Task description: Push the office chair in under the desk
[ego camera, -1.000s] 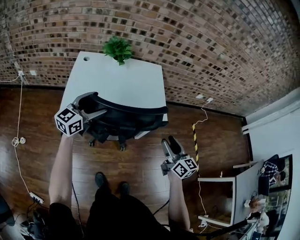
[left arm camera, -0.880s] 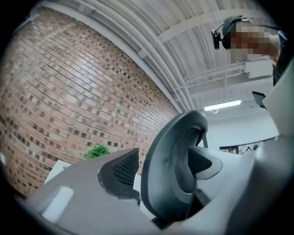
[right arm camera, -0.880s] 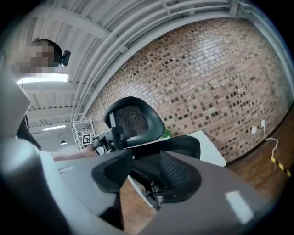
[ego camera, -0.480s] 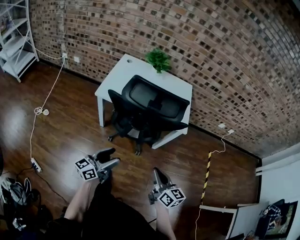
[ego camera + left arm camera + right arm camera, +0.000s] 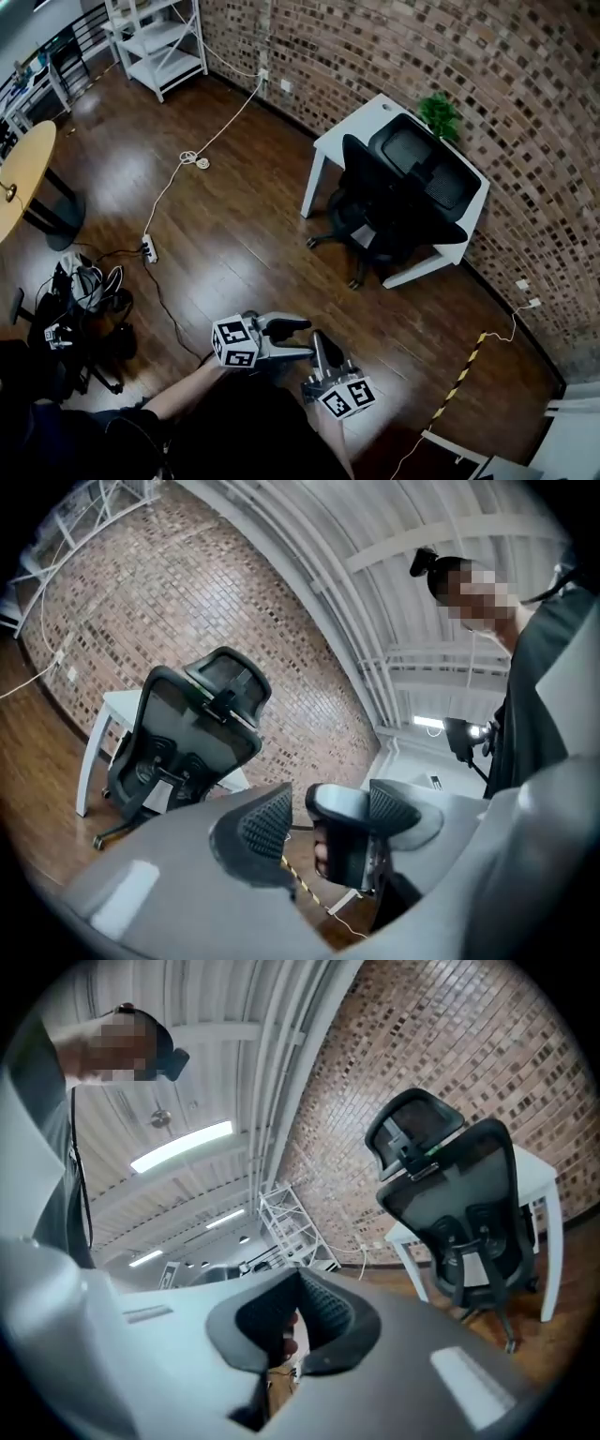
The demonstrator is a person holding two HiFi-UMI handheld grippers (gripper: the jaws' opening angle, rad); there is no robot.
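Two grippers sit close to my body, low in the head view. My left gripper (image 5: pixel 328 816) is about half open. Its jaws have just been opening a little, and it holds nothing. I only see the tip of my other gripper past the gap. My right gripper (image 5: pixel 298 1321) is squeezed shut with nothing in it. Both are well apart from the chair, with a lot of wooden floor (image 5: pixel 234 234) between.

Farther off, the office chair (image 5: pixel 398 202) stands at the white tabletop (image 5: pixel 342 131) by the brick wall (image 5: pixel 422 47). Its seat looks tucked under, and its back is up by the tabletop edge, near the little green plant (image 5: pixel 439 114).

I think the push is as good as done, so the job now is to check it. I would look to see if the chair back is lined up with the tabletop edge. I can't be sure from this far. If it needs more, I would walk over and put both grippers on the top of the back, one on each side. Then I would push slow and even, so the chair rolls straight and does not bump the legs or shake the plant.
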